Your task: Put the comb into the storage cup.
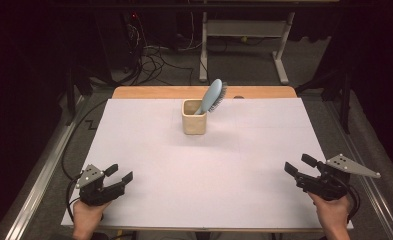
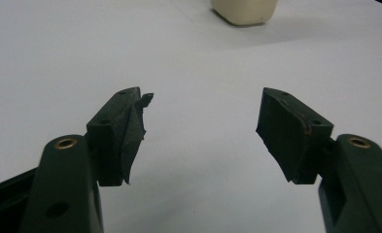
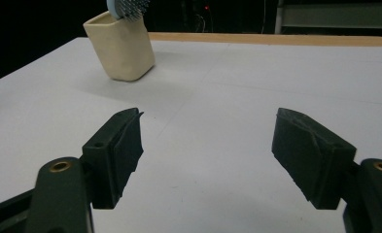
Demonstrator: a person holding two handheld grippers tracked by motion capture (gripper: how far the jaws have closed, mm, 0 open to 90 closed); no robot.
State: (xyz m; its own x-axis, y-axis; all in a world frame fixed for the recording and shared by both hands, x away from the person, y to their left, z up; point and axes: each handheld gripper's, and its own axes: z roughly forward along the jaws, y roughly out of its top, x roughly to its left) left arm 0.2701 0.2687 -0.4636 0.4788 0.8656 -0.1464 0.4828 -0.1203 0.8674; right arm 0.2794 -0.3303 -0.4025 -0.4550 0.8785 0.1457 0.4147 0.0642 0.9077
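Near the front edge of the tabletop (image 1: 149,165) I rest both tools, one at each corner, well apart from everything else. My left gripper (image 1: 123,175) sits at the near left with its fingers (image 2: 123,131) spread wide and nothing between them; my right gripper (image 1: 299,166) sits at the near right, its fingers (image 3: 118,150) likewise spread over bare white surface, holding nothing. Well ahead of me, toward the far edge and about midway across, stands the cream cup (image 1: 194,117), and in it the blue hairbrush (image 1: 213,96). I judge this to be a resting point with nothing in hand: either the brush has just been dropped in, or I am about to reach for it. If I go for it, I reckon the right gripper has the better line, since the head leans out toward that side; I would need to reach forward, come in above the rim, and close on the head or neck without knocking the cup over. The brush stands handle down, its pale blue oval head tilted up and to the right above the rim, dark bristles facing right. The cup is squarish, upright, matte, and looks light enough to tip.
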